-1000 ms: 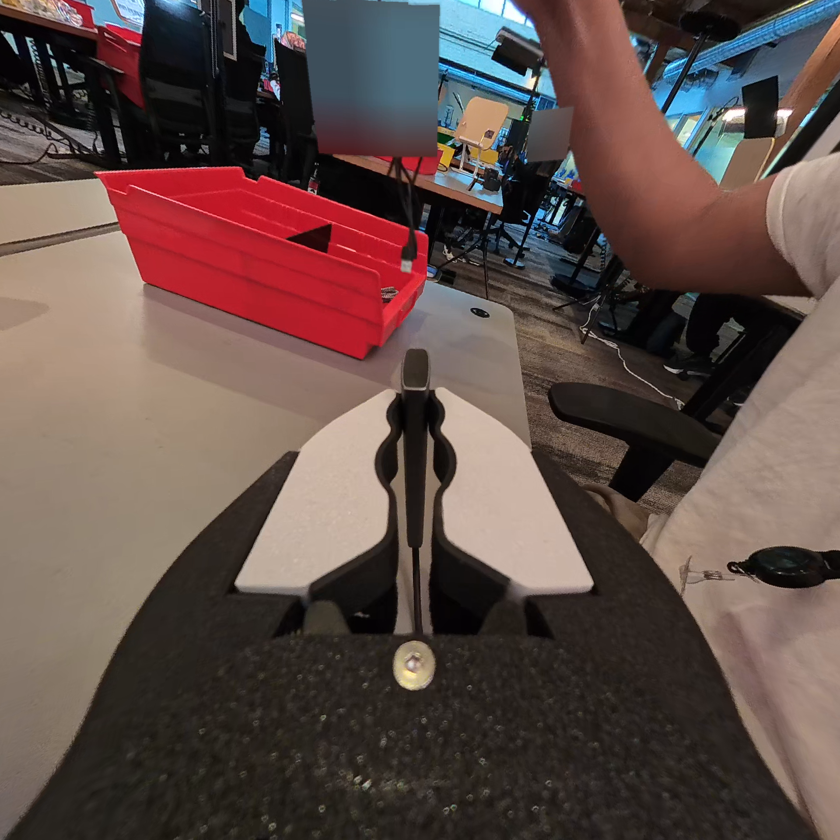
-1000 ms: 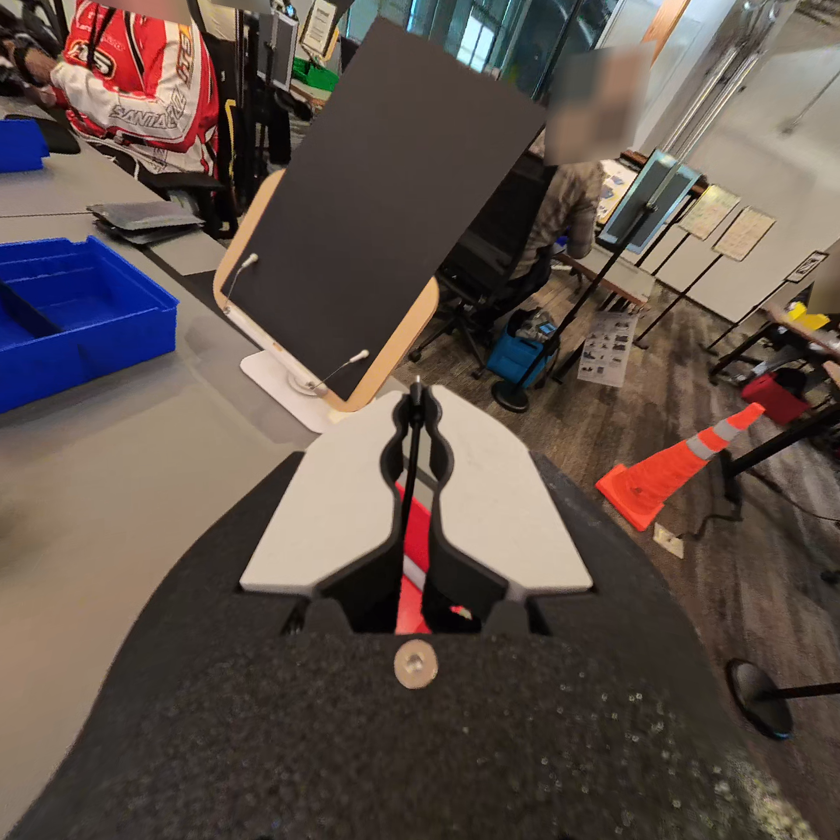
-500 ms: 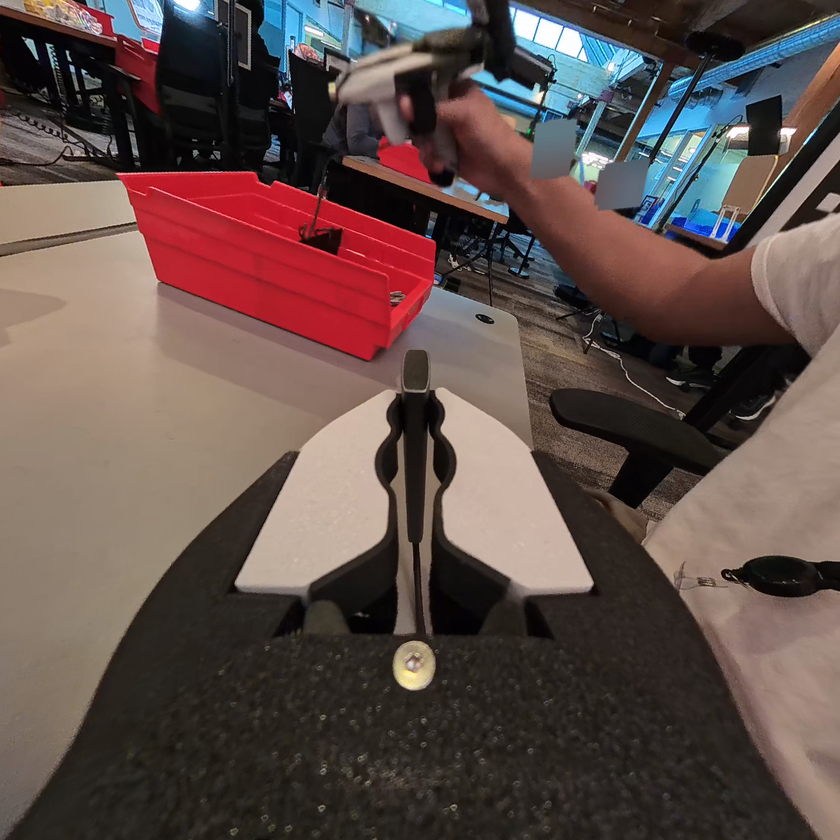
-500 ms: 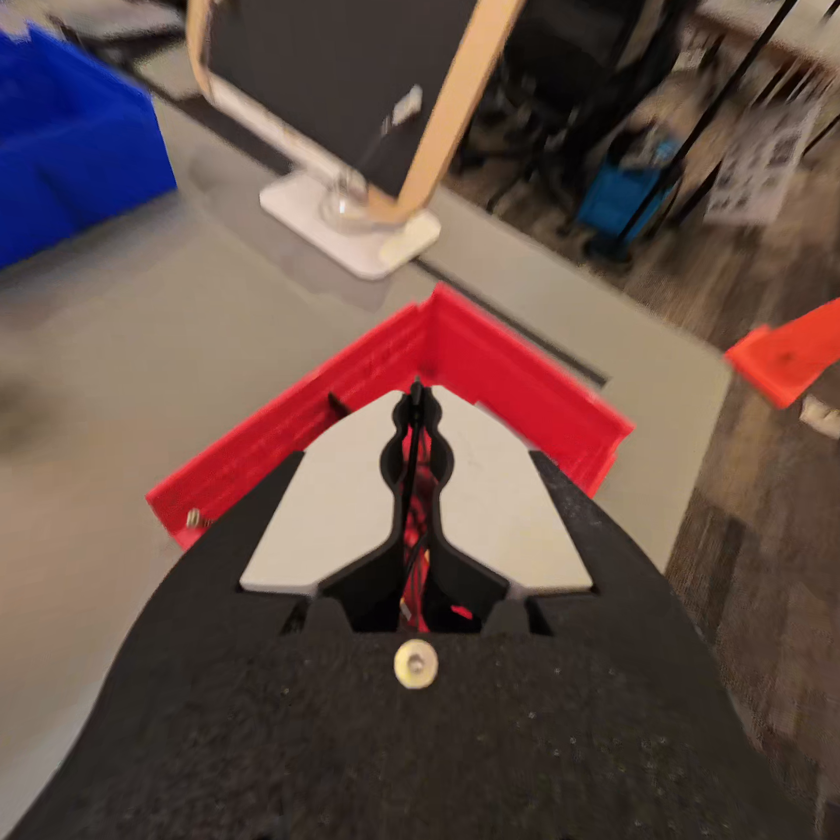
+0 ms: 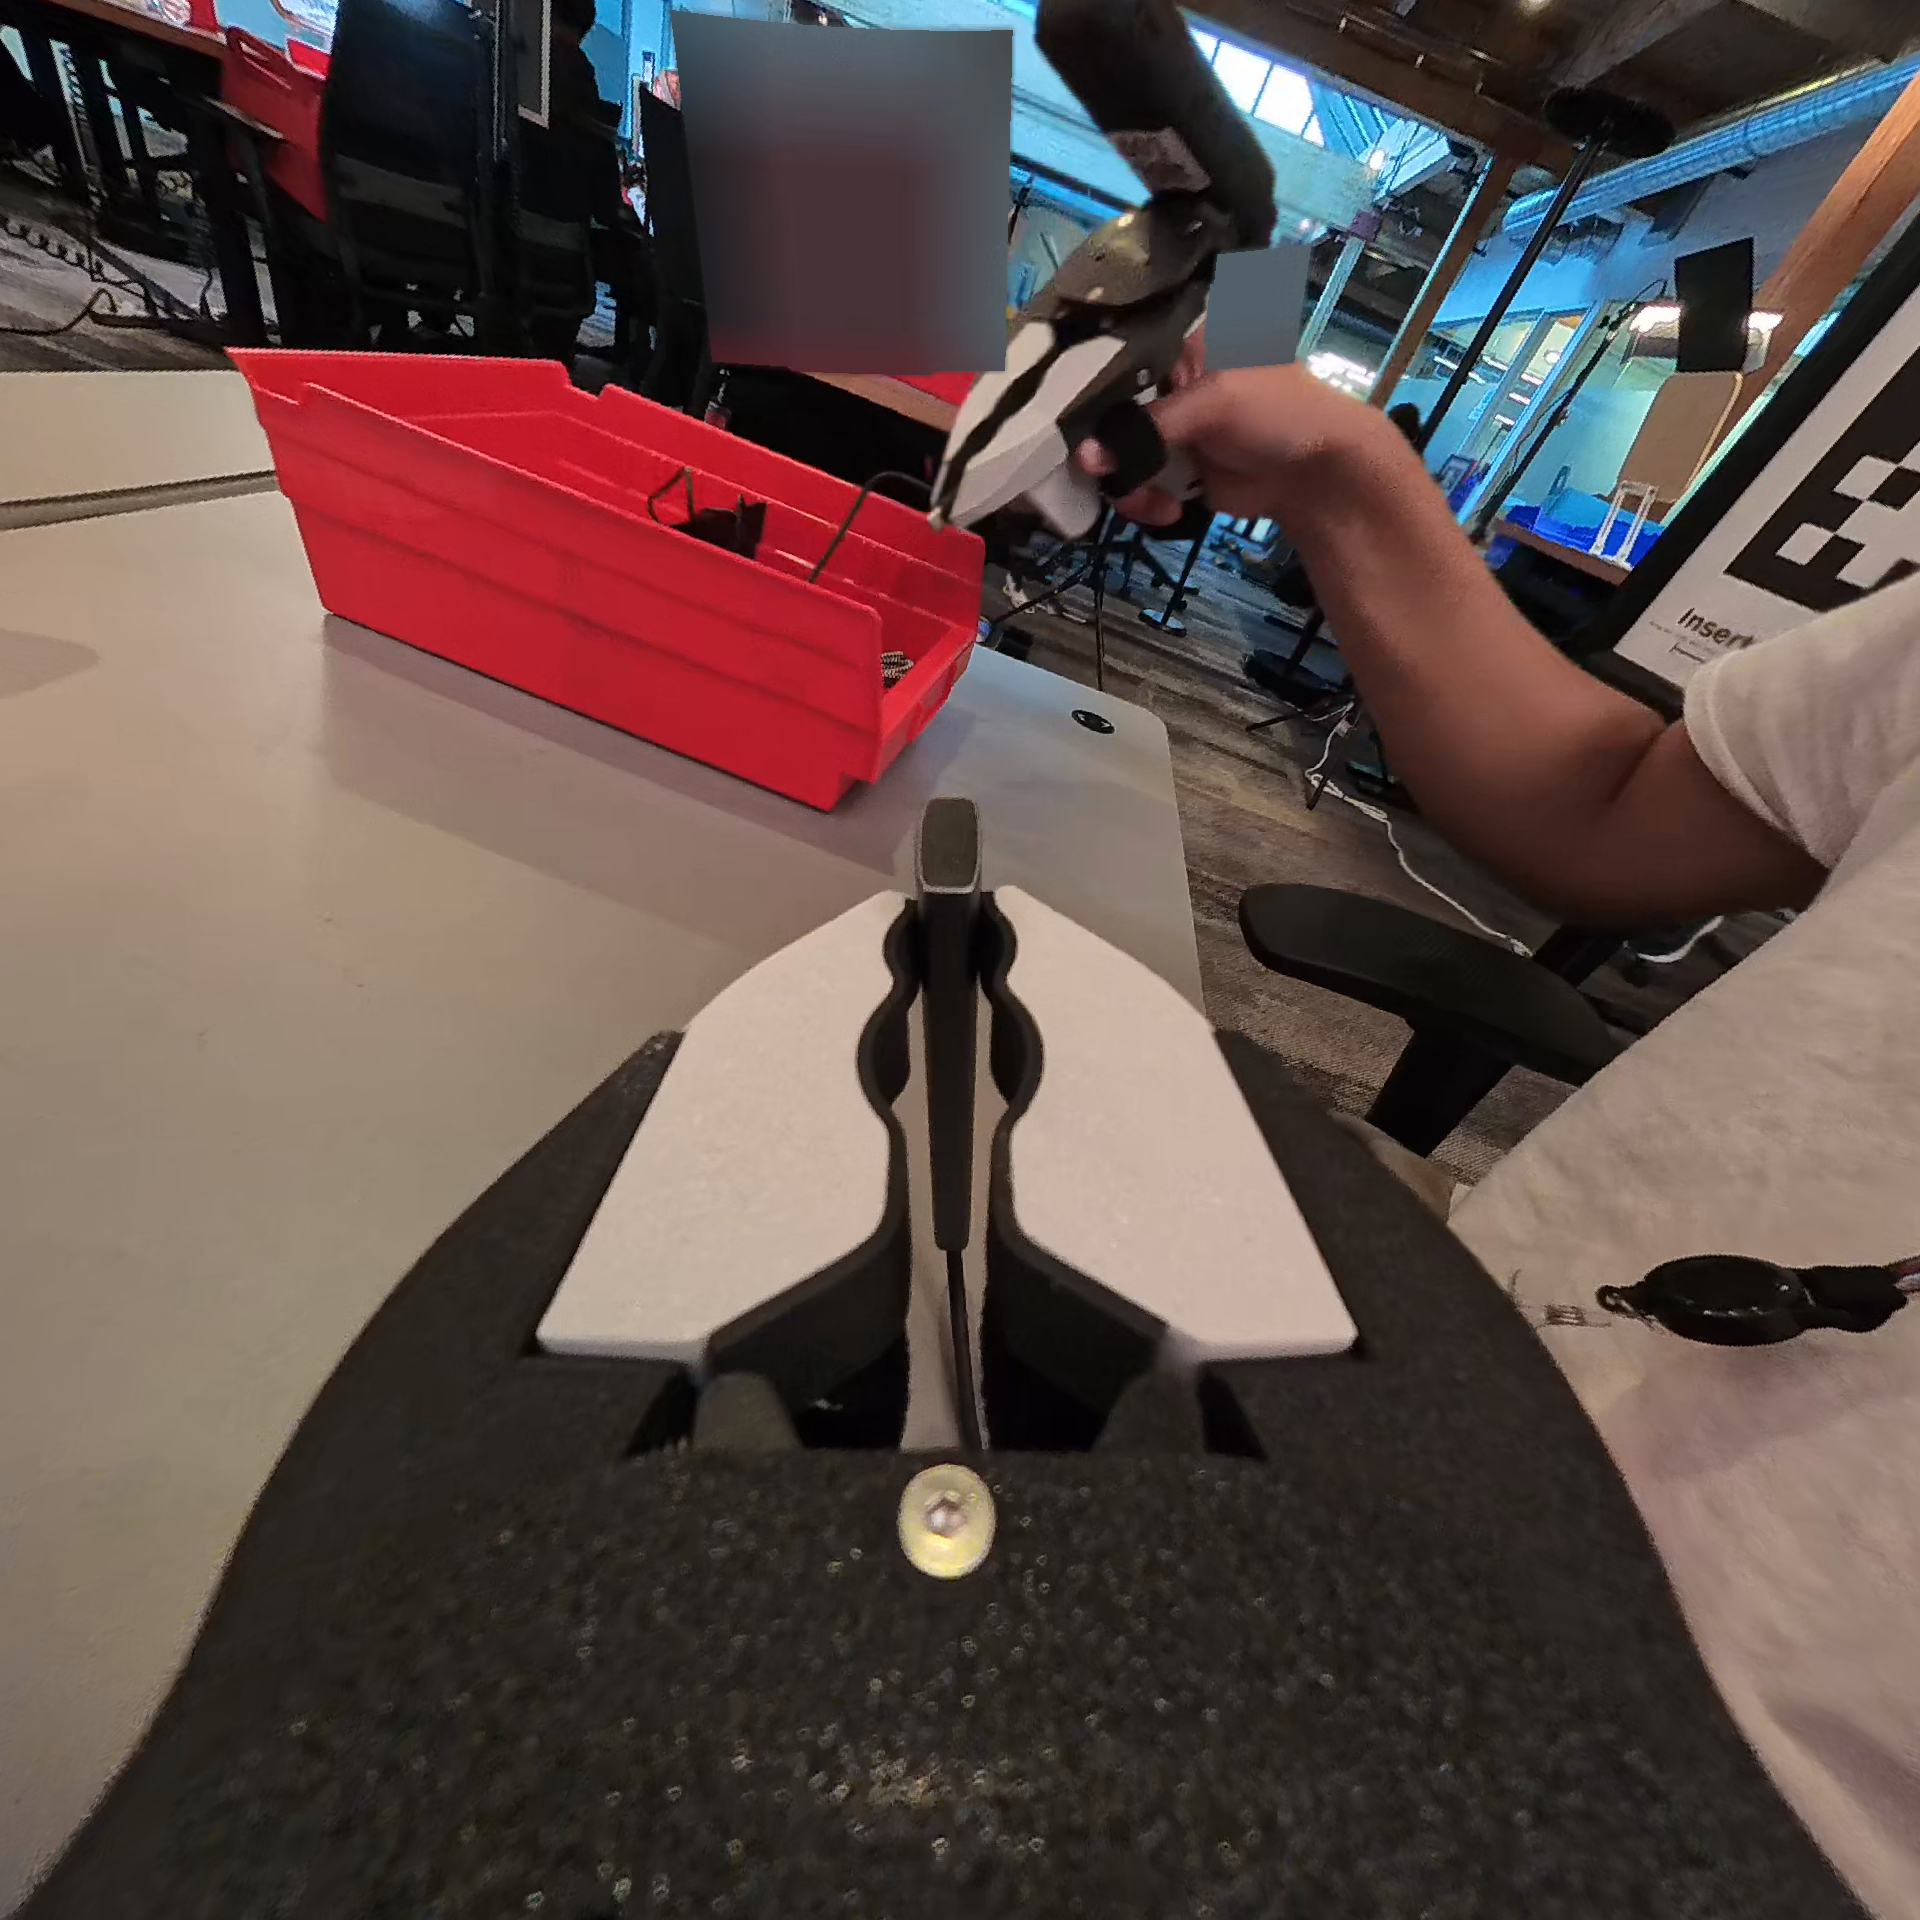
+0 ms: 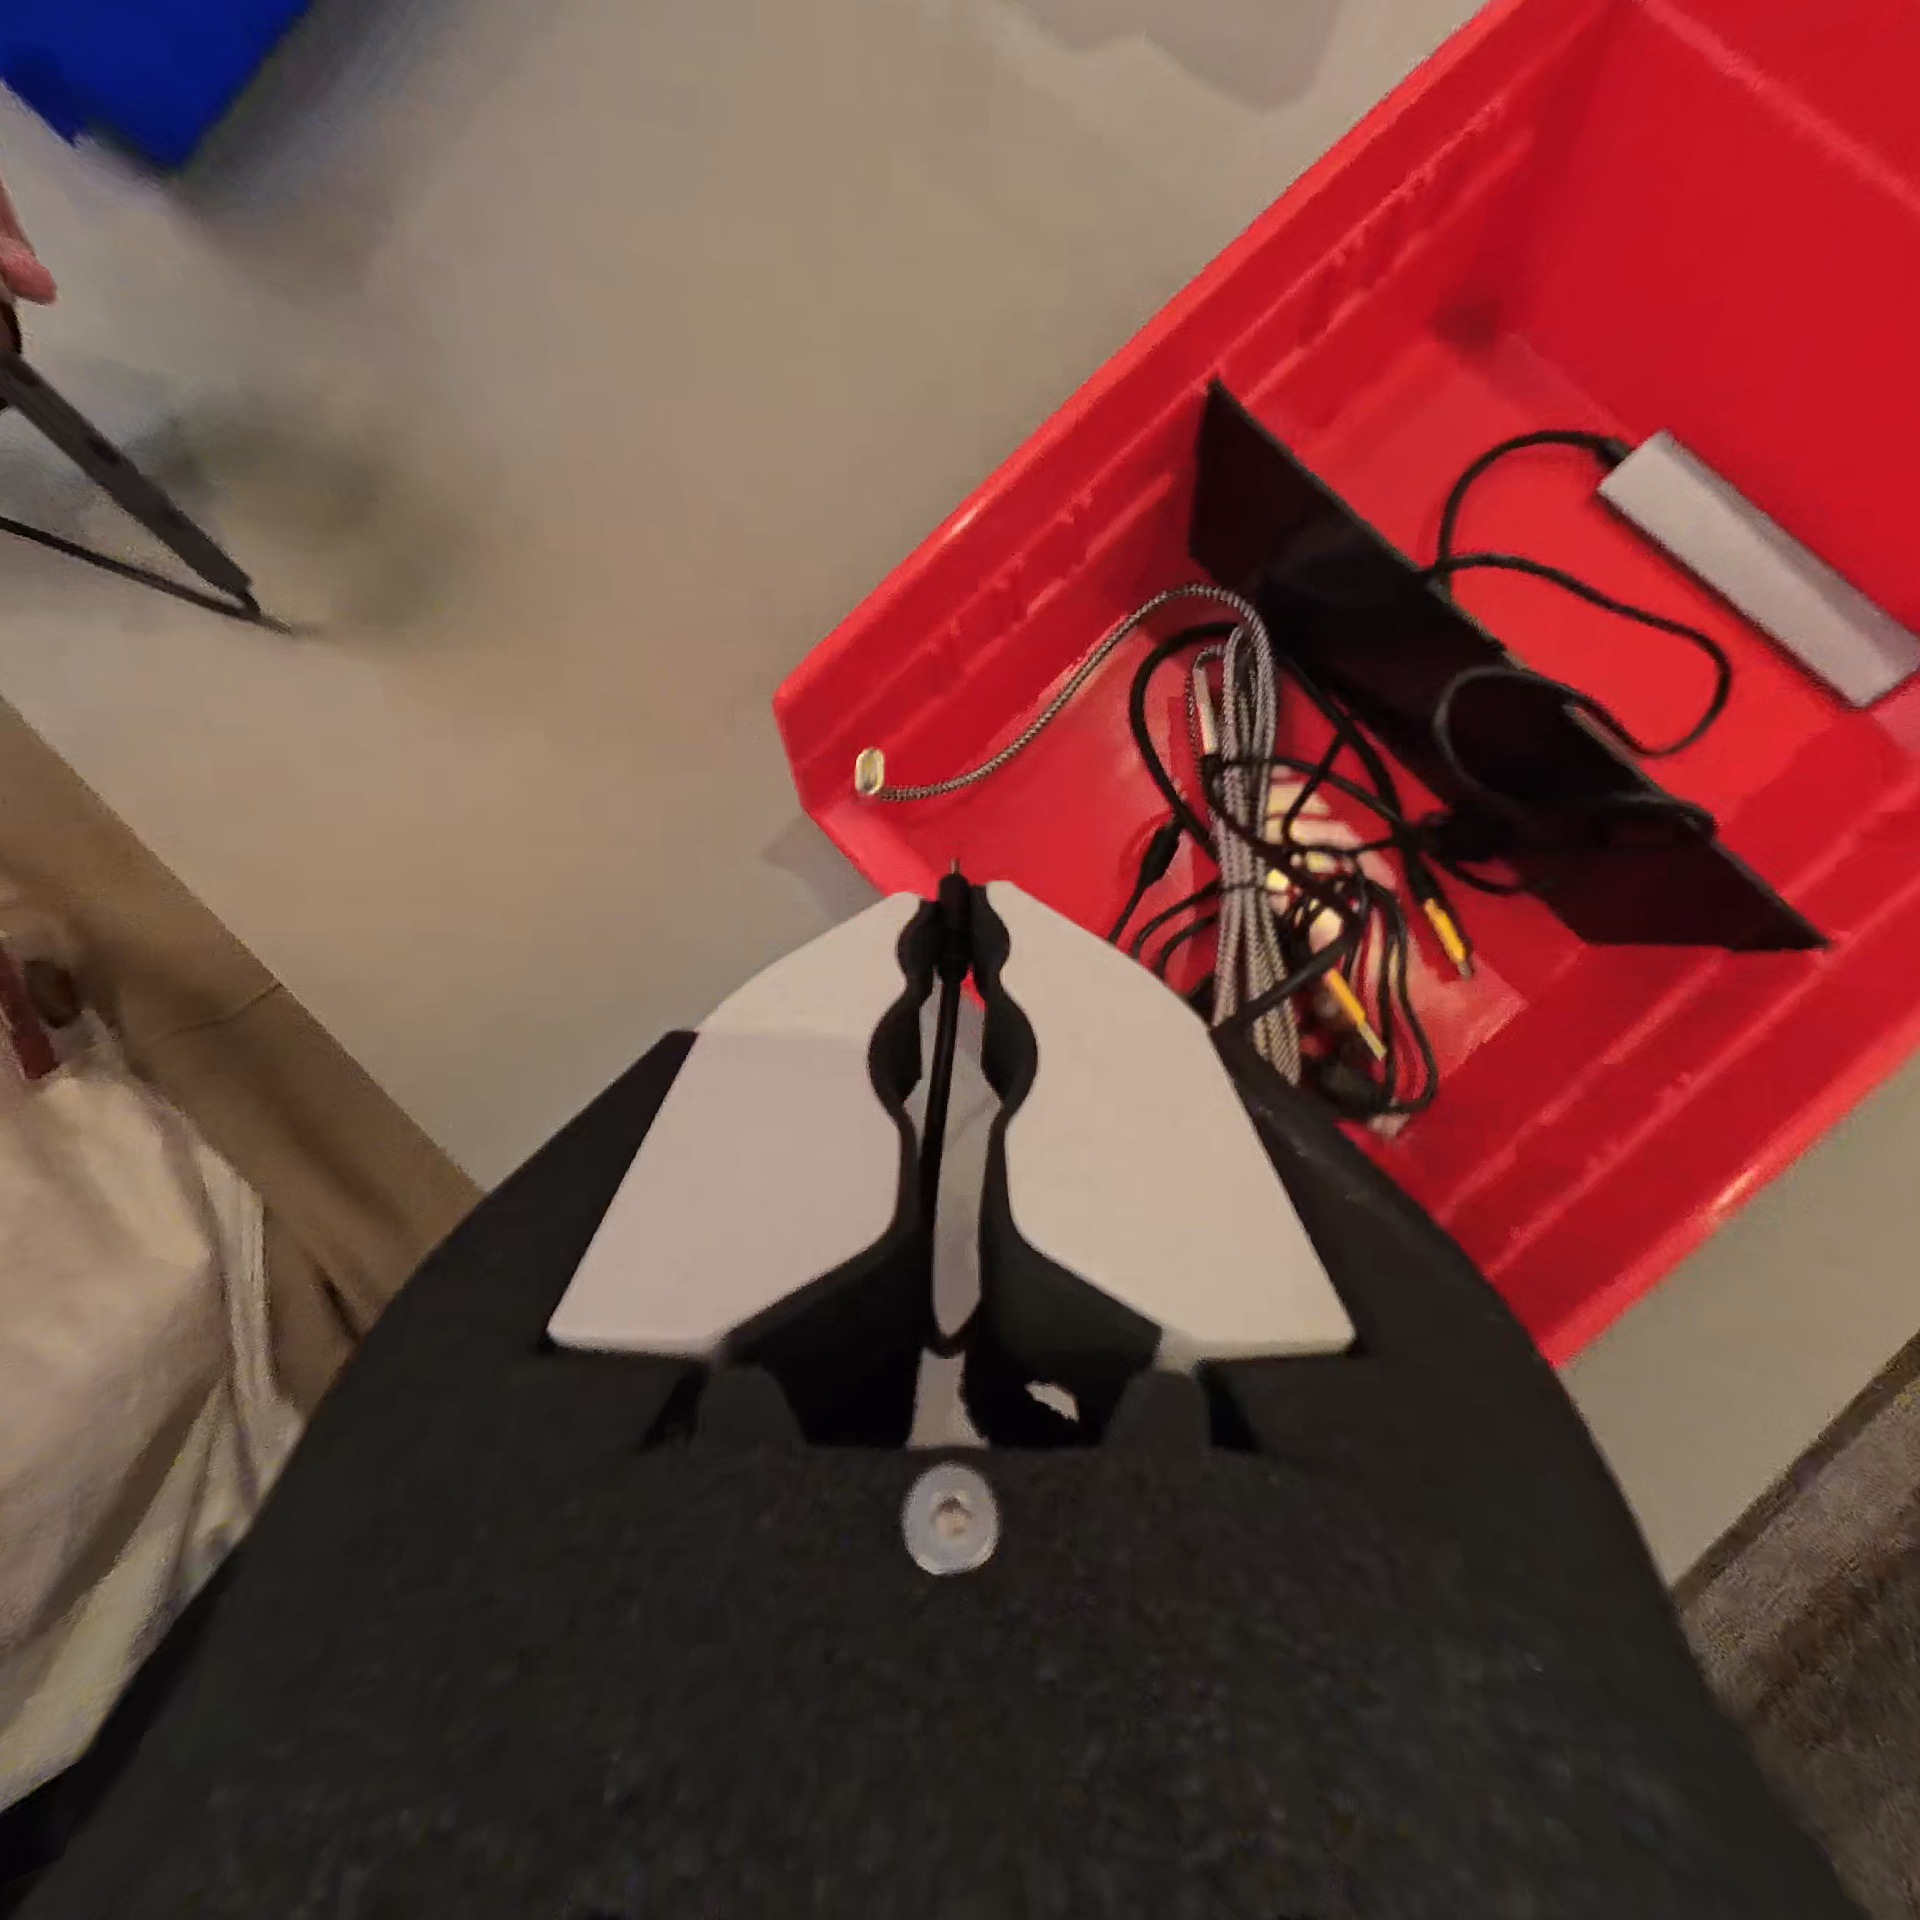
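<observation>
My left gripper (image 5: 948,906) is shut on a black plug with a metal tip (image 5: 948,852); its thin cable runs back between the fingers. It is held low over the grey table (image 5: 260,935), short of a red bin (image 5: 582,592). My right gripper (image 6: 954,902) is shut on a thin black cable (image 6: 938,1049) and points down over the bin's near corner (image 6: 831,717). In the left wrist view the right gripper (image 5: 940,514) hovers above the bin's end, its cable (image 5: 842,530) hanging into the bin.
The bin holds a tangle of black and braided grey cables (image 6: 1242,831), a black divider (image 6: 1455,707) and a slim grey box (image 6: 1756,571). A blue bin (image 6: 125,83) lies far left. A black chair armrest (image 5: 1403,966) stands off the table's right edge. About 30 cm separates my left fingertips from my right.
My right gripper has swung from facing the room to pointing down over the red bin, and has dropped toward the bin's end with its cable. My left gripper has barely moved.
</observation>
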`<action>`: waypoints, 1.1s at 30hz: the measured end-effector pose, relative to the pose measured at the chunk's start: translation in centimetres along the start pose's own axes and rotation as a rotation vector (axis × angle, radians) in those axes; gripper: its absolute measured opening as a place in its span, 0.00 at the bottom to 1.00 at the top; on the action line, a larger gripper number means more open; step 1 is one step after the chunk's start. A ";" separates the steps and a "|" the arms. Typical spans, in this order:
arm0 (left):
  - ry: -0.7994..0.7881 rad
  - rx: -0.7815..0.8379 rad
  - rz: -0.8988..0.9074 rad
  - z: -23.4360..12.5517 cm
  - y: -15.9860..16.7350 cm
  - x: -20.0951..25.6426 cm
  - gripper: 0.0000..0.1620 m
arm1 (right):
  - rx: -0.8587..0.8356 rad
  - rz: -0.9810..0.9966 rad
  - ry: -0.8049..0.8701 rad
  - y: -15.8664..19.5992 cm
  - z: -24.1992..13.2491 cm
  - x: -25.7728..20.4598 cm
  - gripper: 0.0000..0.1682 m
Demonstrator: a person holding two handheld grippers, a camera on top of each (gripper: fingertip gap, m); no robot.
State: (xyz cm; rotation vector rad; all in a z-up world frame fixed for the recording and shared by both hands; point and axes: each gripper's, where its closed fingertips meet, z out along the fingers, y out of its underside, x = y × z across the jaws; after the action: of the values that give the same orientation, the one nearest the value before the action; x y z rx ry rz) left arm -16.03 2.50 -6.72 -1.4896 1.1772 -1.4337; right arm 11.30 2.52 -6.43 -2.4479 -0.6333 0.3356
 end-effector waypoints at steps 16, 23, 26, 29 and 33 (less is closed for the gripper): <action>0.001 -0.024 0.044 0.3 0.1 0.8 0.06 | 0.199 -0.096 0.275 -2.6 -8.7 -3.1 0.03; 0.013 -0.037 0.048 0.7 0.3 1.3 0.06 | 0.170 -0.118 0.367 -3.3 -7.9 -0.4 0.03; 0.016 -0.047 0.059 1.0 0.4 1.5 0.06 | 0.101 -0.144 0.418 -3.6 -6.2 2.1 0.03; 0.019 -0.057 0.073 1.2 0.5 1.7 0.06 | 0.108 -0.191 0.473 -5.7 -5.6 4.1 0.03; 0.025 -0.052 0.070 1.2 0.5 1.9 0.06 | 0.154 -0.256 0.516 -7.8 -4.0 6.4 0.03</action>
State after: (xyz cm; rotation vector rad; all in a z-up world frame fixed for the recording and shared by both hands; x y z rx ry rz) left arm -15.01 0.49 -6.74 -1.4548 1.2788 -1.3877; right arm 15.46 9.50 0.81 -2.1458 -0.6485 -0.3294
